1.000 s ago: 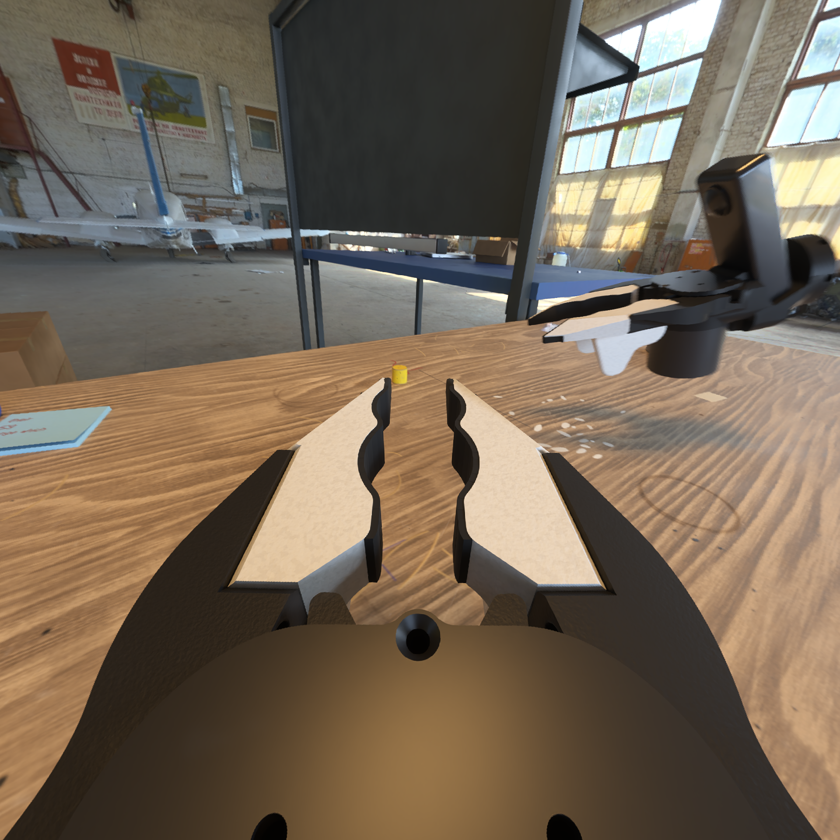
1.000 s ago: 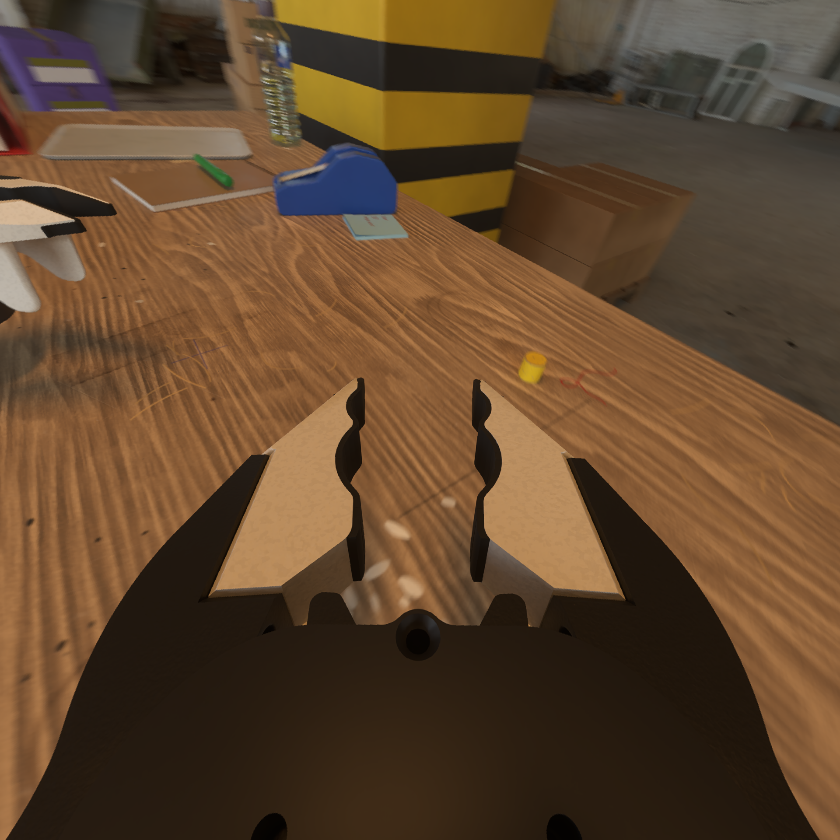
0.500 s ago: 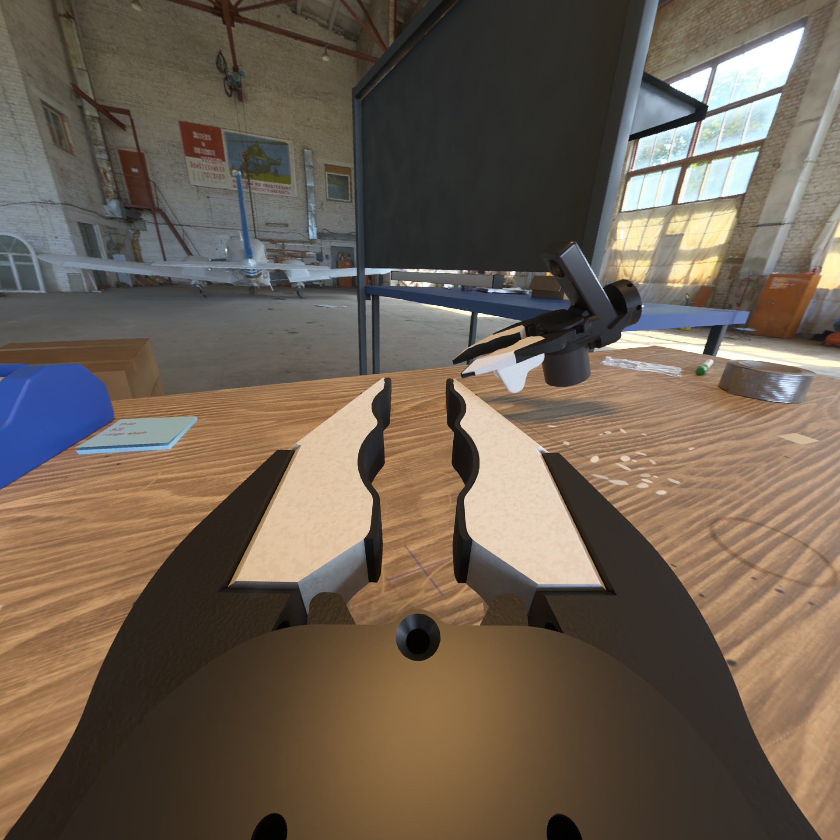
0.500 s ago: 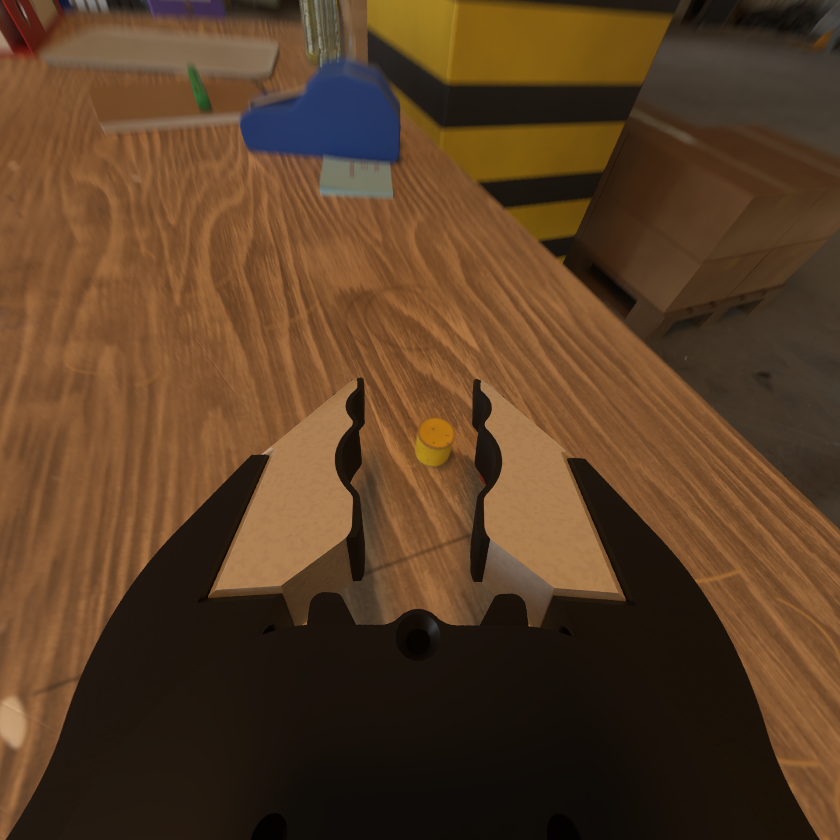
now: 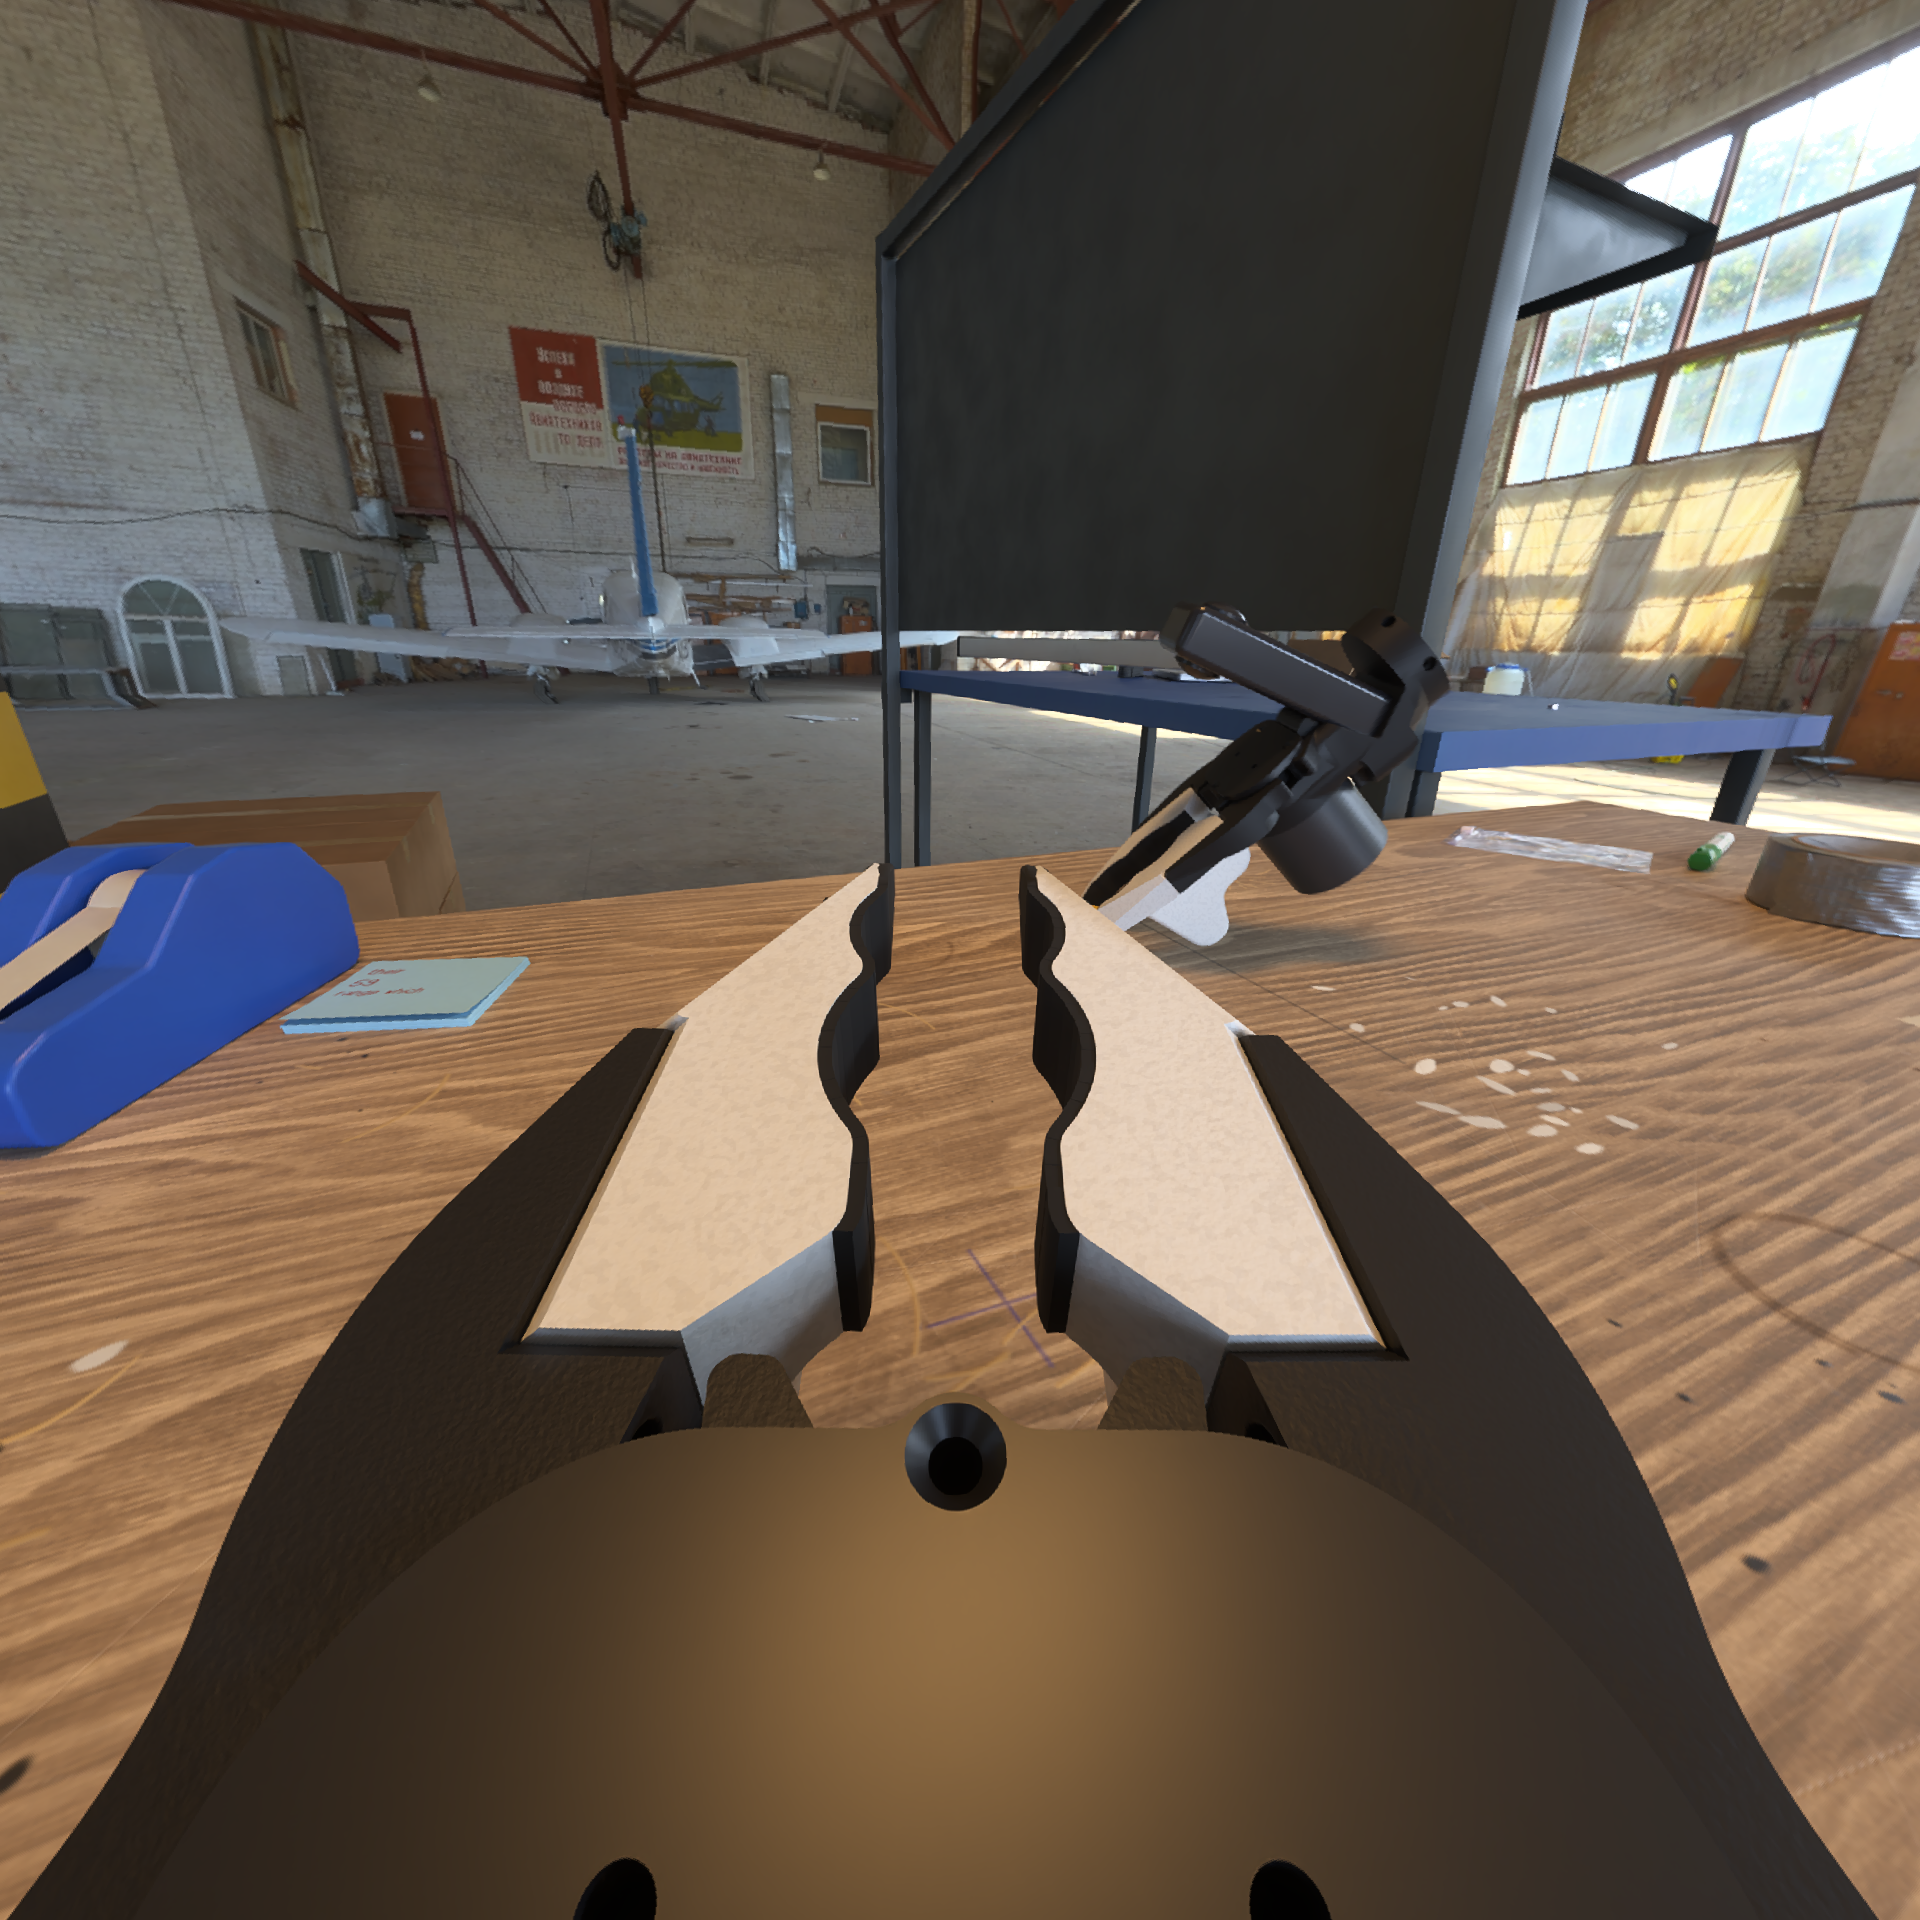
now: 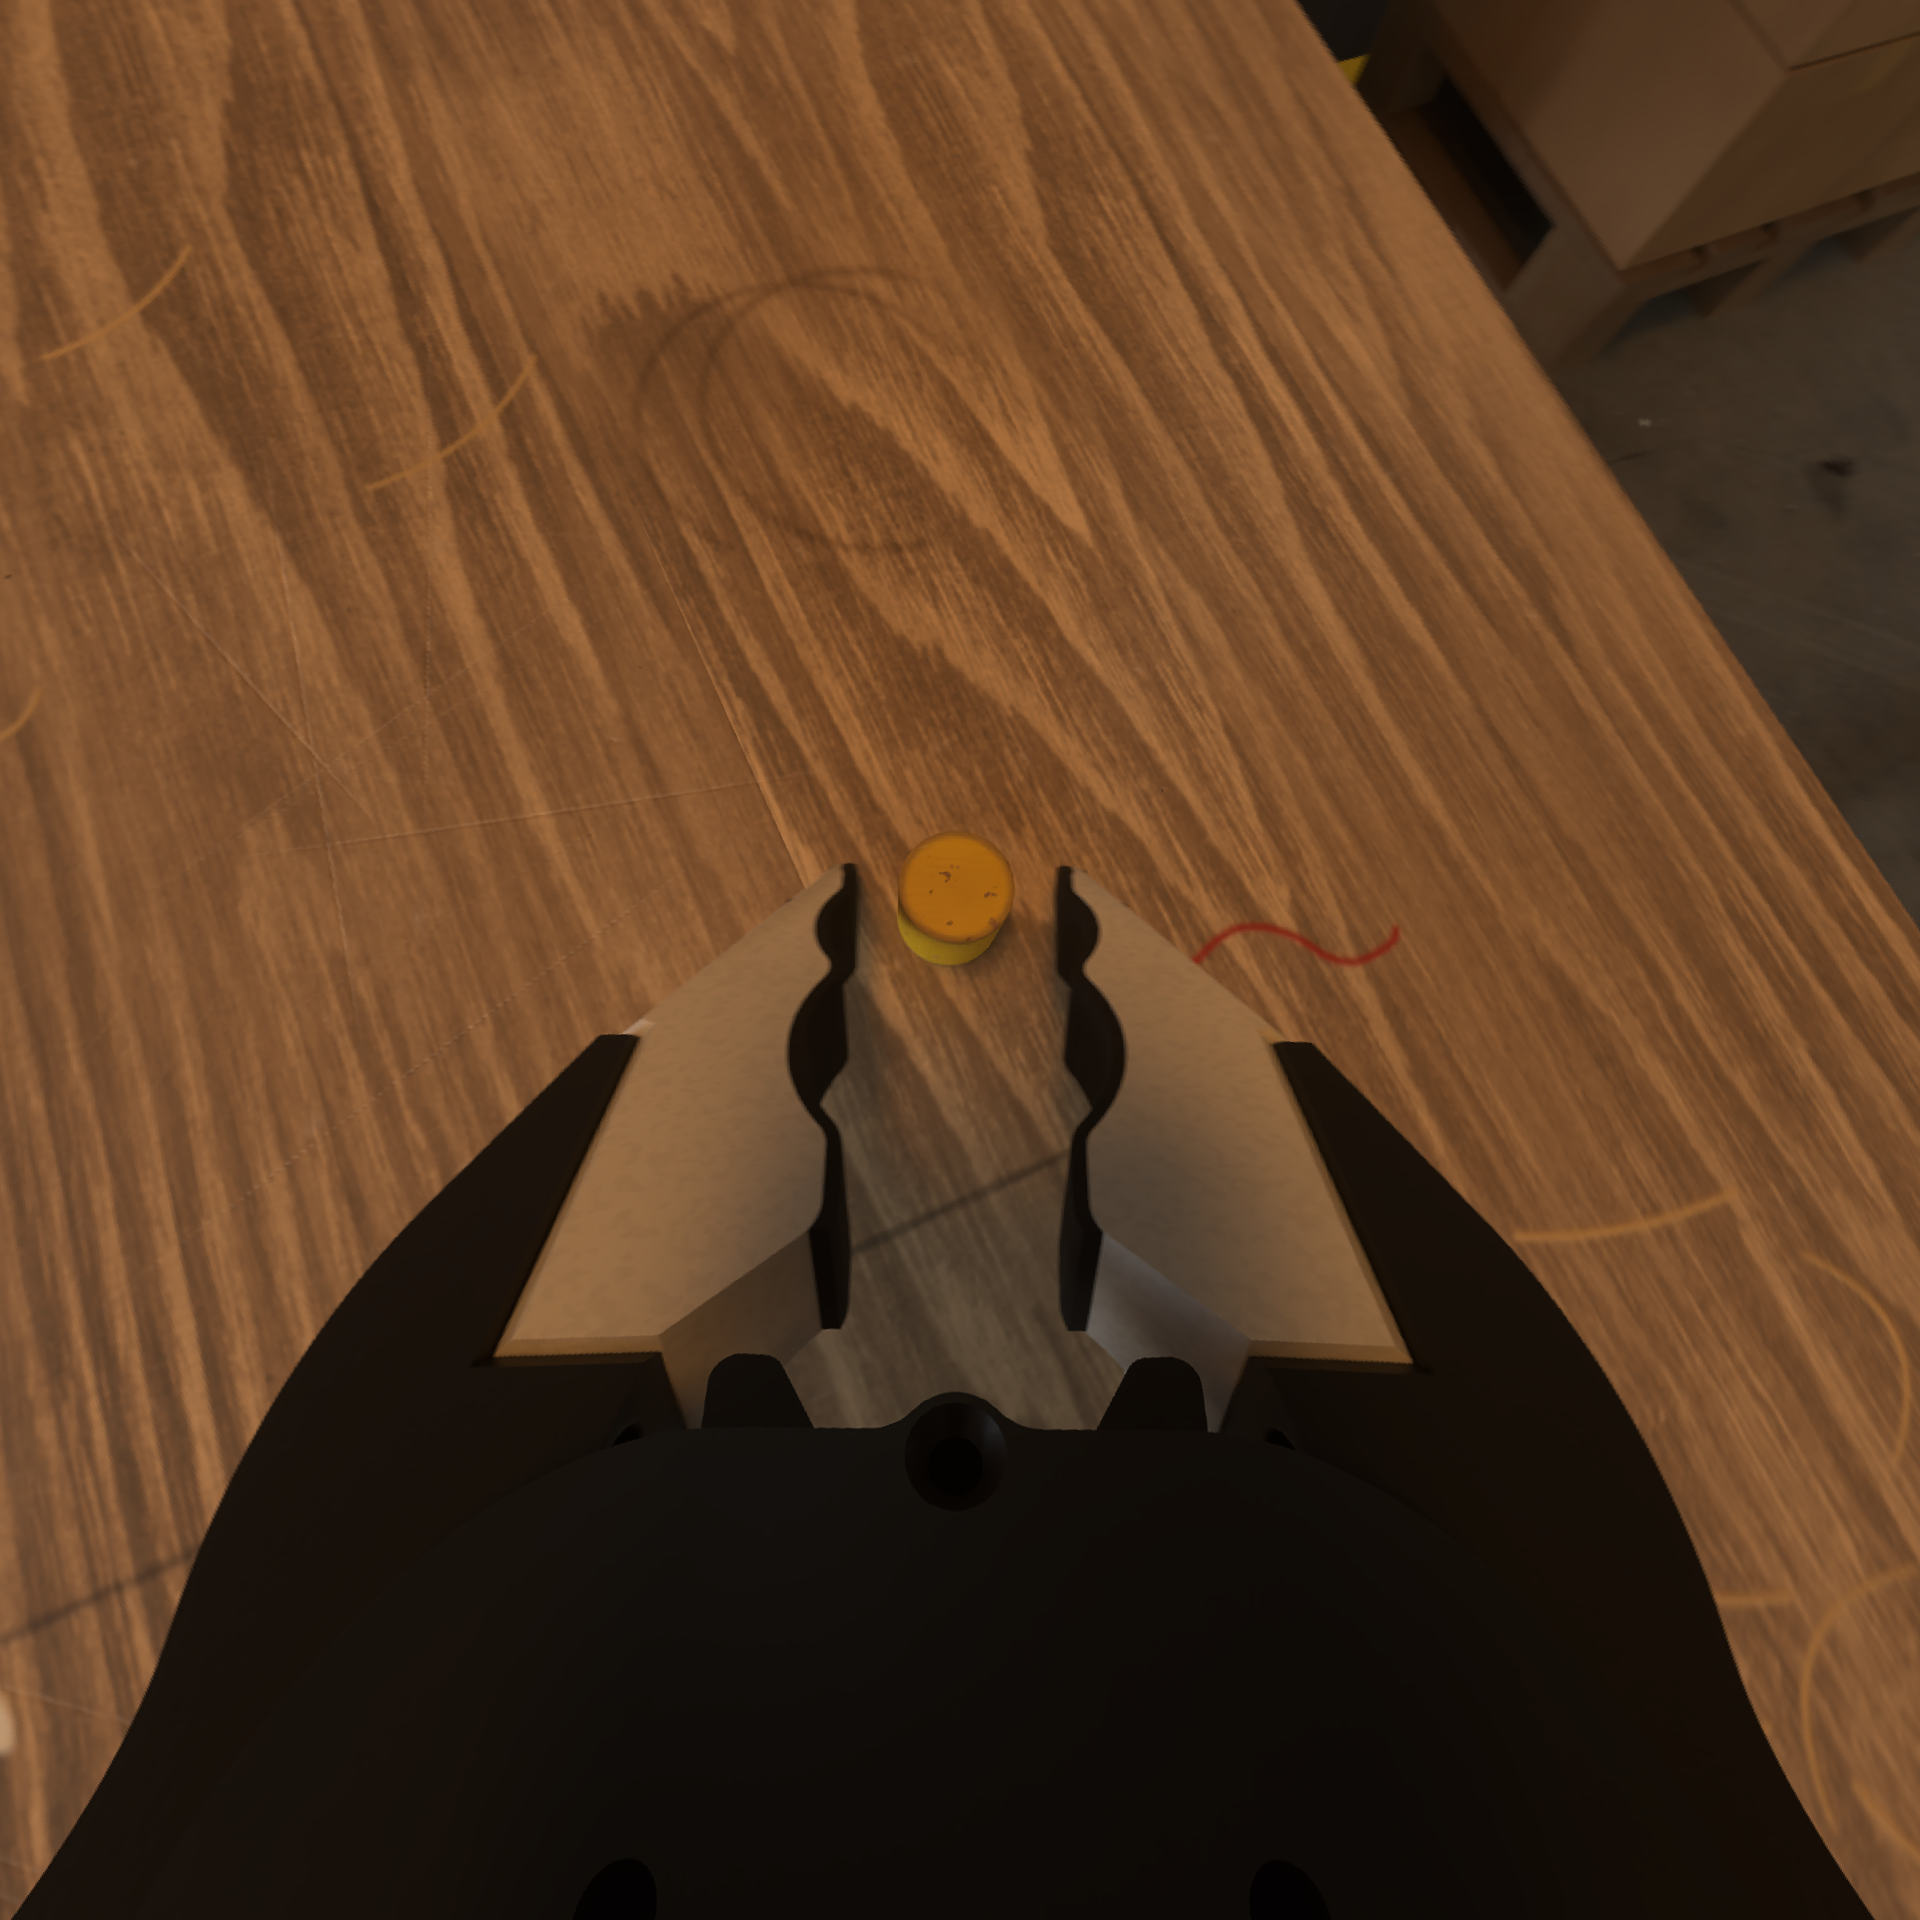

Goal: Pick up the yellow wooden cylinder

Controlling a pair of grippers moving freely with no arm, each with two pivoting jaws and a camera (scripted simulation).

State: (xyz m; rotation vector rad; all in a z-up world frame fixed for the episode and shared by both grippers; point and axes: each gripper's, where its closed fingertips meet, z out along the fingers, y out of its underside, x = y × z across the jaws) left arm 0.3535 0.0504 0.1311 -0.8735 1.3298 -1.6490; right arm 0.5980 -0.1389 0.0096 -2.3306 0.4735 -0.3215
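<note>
The yellow wooden cylinder (image 6: 954, 900) stands upright on the wooden table (image 6: 520, 520), seen from above in the right wrist view. My right gripper (image 6: 954, 878) is open and tilted steeply down, its two fingertips on either side of the cylinder, with a gap on each side. In the left wrist view the right gripper (image 5: 1127, 888) shows farther off, pointing down at the table; the cylinder is hidden there behind my left fingers. My left gripper (image 5: 954, 883) is open and empty, level above the table.
A blue tape dispenser (image 5: 156, 966) and a light blue notepad (image 5: 410, 992) lie at the left. A roll of grey tape (image 5: 1839, 878) and a green marker (image 5: 1709, 852) lie at the far right. The table edge (image 6: 1662, 499) runs close on the cylinder's right, with cardboard boxes (image 6: 1714, 135) beyond.
My right gripper has tilted further down and come lower over the cylinder, which now sits at its fingertips. My left gripper has pulled back and turned slightly left.
</note>
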